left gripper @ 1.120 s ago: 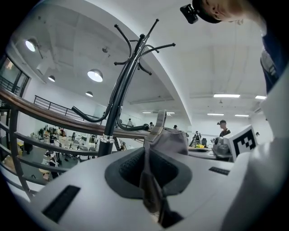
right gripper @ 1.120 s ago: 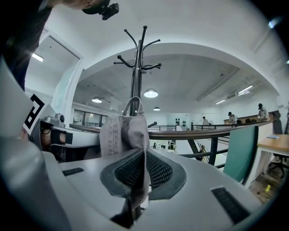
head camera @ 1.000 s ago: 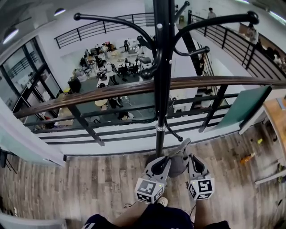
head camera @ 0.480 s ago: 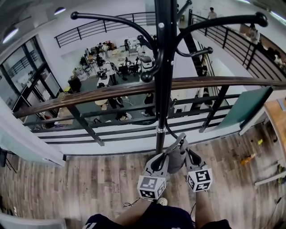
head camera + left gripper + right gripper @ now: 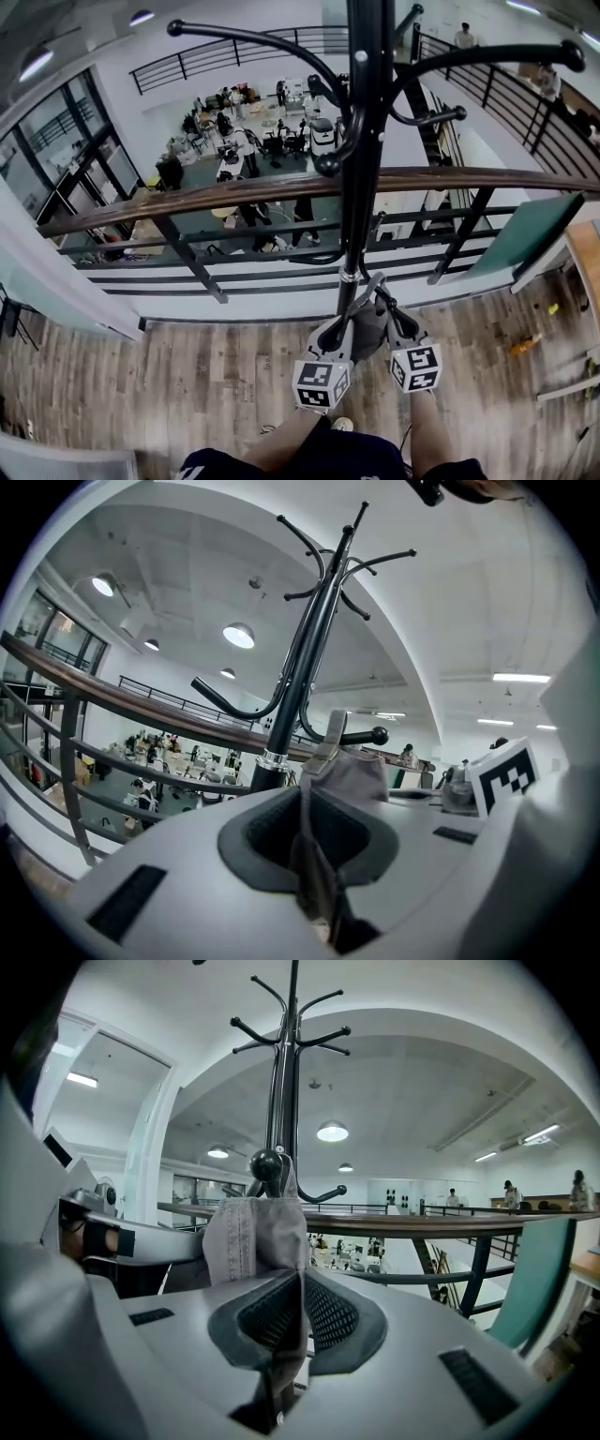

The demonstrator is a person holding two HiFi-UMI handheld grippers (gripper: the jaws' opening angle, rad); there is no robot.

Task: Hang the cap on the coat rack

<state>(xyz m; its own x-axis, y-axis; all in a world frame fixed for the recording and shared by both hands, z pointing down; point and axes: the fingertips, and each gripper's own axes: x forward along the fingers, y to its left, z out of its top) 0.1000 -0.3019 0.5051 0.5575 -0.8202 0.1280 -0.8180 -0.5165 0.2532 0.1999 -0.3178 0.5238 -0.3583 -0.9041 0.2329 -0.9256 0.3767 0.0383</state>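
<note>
Wooden plank flooring (image 5: 187, 375) runs up to a balcony edge, where a railing (image 5: 234, 192) with a brown top rail and black bars looks over a lower hall of desks and people (image 5: 246, 142). Right at this railing stands a black coat rack (image 5: 364, 141), a tall pole with curved hooks branching out at the top and shorter hooks lower down. Close to the base of the pole, two hand-held grippers meet on a grey cap (image 5: 368, 330) and hold it between them, low on the rack and well under the top hooks. The left gripper (image 5: 306, 808) has its jaws pressed together on a fold of the cap's cloth, with the cap's strap standing up beyond them. The right gripper (image 5: 300, 1283) is likewise clamped on the cloth, and the stitched grey panel bunches up just past its pads. From the right gripper view a ball-tipped hook (image 5: 265, 1163) sits just above the cap; whether cap and hook touch is hard to tell. The person's dark-clothed legs (image 5: 309, 461) show at the bottom of the head view.
</note>
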